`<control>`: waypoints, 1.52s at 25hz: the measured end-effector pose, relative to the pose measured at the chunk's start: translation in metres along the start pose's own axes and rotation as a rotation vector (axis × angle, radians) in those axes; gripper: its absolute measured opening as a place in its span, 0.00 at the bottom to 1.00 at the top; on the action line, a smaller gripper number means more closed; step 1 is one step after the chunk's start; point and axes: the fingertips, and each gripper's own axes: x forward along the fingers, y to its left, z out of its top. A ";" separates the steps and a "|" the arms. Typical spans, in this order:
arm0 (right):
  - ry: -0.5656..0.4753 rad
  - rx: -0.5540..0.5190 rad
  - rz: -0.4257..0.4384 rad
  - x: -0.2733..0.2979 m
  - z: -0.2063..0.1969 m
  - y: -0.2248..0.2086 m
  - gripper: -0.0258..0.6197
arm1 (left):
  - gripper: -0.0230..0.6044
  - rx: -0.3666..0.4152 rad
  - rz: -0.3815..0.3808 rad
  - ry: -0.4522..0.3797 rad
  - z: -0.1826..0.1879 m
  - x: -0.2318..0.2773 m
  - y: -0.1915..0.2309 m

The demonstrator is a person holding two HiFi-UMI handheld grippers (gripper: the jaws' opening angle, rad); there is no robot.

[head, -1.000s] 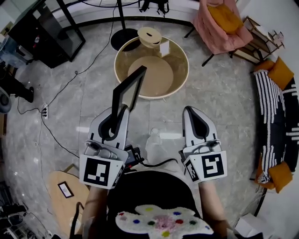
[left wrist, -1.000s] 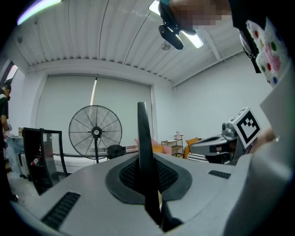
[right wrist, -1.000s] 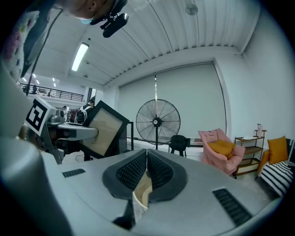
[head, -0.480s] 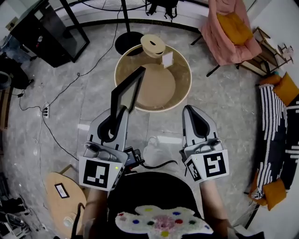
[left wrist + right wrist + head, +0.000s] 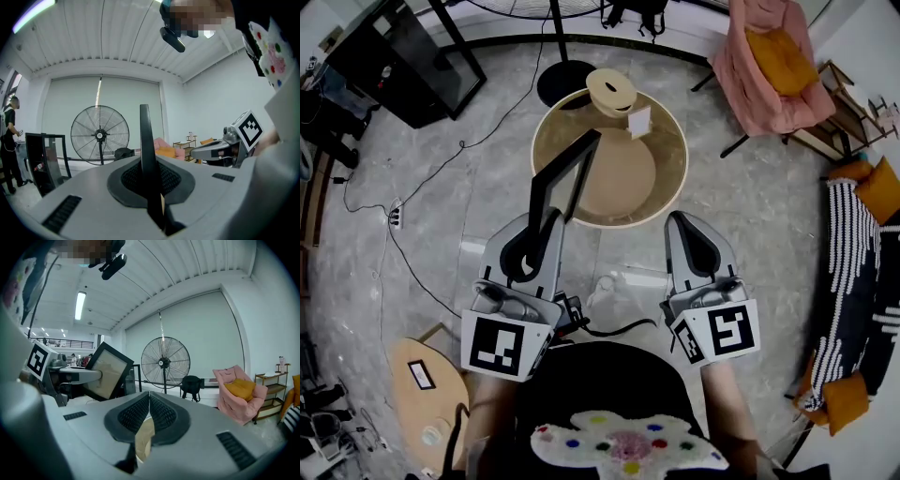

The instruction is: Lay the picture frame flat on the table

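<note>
My left gripper (image 5: 546, 225) is shut on the lower edge of a black picture frame (image 5: 563, 176). The frame stands upright and tilted, and its top reaches over the near rim of the round wooden table (image 5: 675, 183). The left gripper view shows the frame edge-on (image 5: 144, 140) between the pads. In the right gripper view the frame's pale face (image 5: 108, 371) is at the left. My right gripper (image 5: 680, 225) is shut and empty, level with the left one, short of the table; its pads (image 5: 161, 416) meet.
On the table's far side sit a round beige object (image 5: 612, 91) and a small white card (image 5: 639, 120). A fan stand (image 5: 562, 80) is beyond it, a black cabinet (image 5: 403, 61) far left, a pink chair (image 5: 769, 56) far right. Cables (image 5: 403, 262) cross the floor at left.
Both grippers have moved forward toward the round table, the left one carrying the frame. The table sits nearer in the head view and the frame's top overlaps it more.
</note>
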 end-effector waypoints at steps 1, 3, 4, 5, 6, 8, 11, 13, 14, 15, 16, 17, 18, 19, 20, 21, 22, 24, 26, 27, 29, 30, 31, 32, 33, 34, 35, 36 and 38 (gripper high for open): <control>-0.003 -0.001 0.002 -0.001 0.001 0.000 0.09 | 0.08 -0.010 -0.001 0.005 0.001 0.000 -0.002; -0.011 0.000 0.001 -0.001 0.003 0.001 0.09 | 0.08 -0.018 -0.006 0.009 0.003 0.001 -0.003; -0.016 0.002 -0.001 -0.001 0.004 0.001 0.09 | 0.08 -0.014 -0.011 0.007 0.005 0.002 -0.003; -0.019 0.004 -0.004 -0.002 0.005 0.000 0.09 | 0.08 -0.016 -0.015 0.008 0.006 0.003 -0.003; -0.022 0.006 -0.009 -0.003 0.006 0.000 0.09 | 0.08 -0.021 -0.020 0.009 0.007 0.004 -0.004; -0.025 0.005 -0.019 -0.005 0.008 -0.002 0.09 | 0.08 -0.012 -0.034 -0.007 0.011 0.006 -0.004; -0.028 -0.004 -0.038 -0.004 0.010 -0.003 0.09 | 0.08 0.011 -0.054 -0.050 0.019 0.009 -0.002; -0.032 -0.003 -0.055 -0.003 0.012 -0.004 0.09 | 0.08 0.021 -0.065 -0.060 0.021 0.011 0.002; -0.035 0.000 -0.062 -0.003 0.014 -0.004 0.09 | 0.08 0.021 -0.069 -0.052 0.021 0.012 0.004; -0.038 0.001 -0.067 -0.002 0.016 -0.004 0.09 | 0.08 0.021 -0.074 -0.048 0.021 0.013 0.006; -0.040 -0.001 -0.071 0.000 0.018 -0.004 0.09 | 0.08 0.021 -0.079 -0.050 0.023 0.014 0.008; -0.042 -0.005 -0.075 0.001 0.019 -0.003 0.09 | 0.08 0.021 -0.085 -0.054 0.024 0.016 0.010; -0.042 -0.008 -0.079 0.003 0.020 -0.003 0.09 | 0.08 0.022 -0.092 -0.058 0.025 0.017 0.011; -0.042 -0.011 -0.083 0.004 0.020 -0.002 0.09 | 0.08 0.022 -0.098 -0.058 0.025 0.017 0.013; -0.043 -0.012 -0.088 0.005 0.020 -0.001 0.09 | 0.08 0.021 -0.104 -0.057 0.024 0.018 0.013; -0.043 -0.012 -0.093 0.005 0.020 -0.001 0.09 | 0.08 0.020 -0.110 -0.057 0.024 0.019 0.014; -0.044 -0.011 -0.098 0.006 0.021 -0.001 0.09 | 0.08 0.019 -0.115 -0.057 0.024 0.020 0.015; -0.043 -0.013 -0.108 0.008 0.022 -0.001 0.09 | 0.08 0.015 -0.128 -0.058 0.023 0.023 0.016; -0.041 -0.013 -0.114 0.011 0.021 0.000 0.09 | 0.08 0.007 -0.141 -0.056 0.020 0.025 0.018; -0.042 -0.010 -0.115 0.012 0.021 0.000 0.09 | 0.08 0.000 -0.149 -0.055 0.019 0.026 0.018; -0.052 0.001 -0.111 0.015 0.021 0.003 0.09 | 0.08 -0.022 -0.169 -0.057 0.017 0.027 0.019; -0.058 0.006 -0.106 0.016 0.022 0.005 0.09 | 0.08 -0.033 -0.181 -0.059 0.016 0.028 0.020; -0.063 0.009 -0.101 0.018 0.023 0.007 0.09 | 0.08 -0.043 -0.192 -0.061 0.016 0.028 0.020; -0.066 0.010 -0.094 0.020 0.024 0.009 0.09 | 0.08 -0.052 -0.204 -0.062 0.016 0.029 0.019; -0.068 0.009 -0.084 0.022 0.025 0.012 0.09 | 0.08 -0.061 -0.218 -0.062 0.015 0.029 0.018; -0.069 0.010 -0.074 0.024 0.025 0.014 0.09 | 0.08 -0.072 -0.235 -0.061 0.014 0.030 0.017; -0.071 0.012 -0.065 0.026 0.026 0.016 0.09 | 0.08 -0.086 -0.254 -0.060 0.013 0.030 0.015; -0.073 0.015 -0.055 0.028 0.027 0.019 0.09 | 0.08 -0.103 -0.275 -0.059 0.012 0.031 0.012; -0.076 0.022 -0.038 0.032 0.028 0.023 0.10 | 0.08 -0.140 -0.310 -0.059 0.010 0.031 0.008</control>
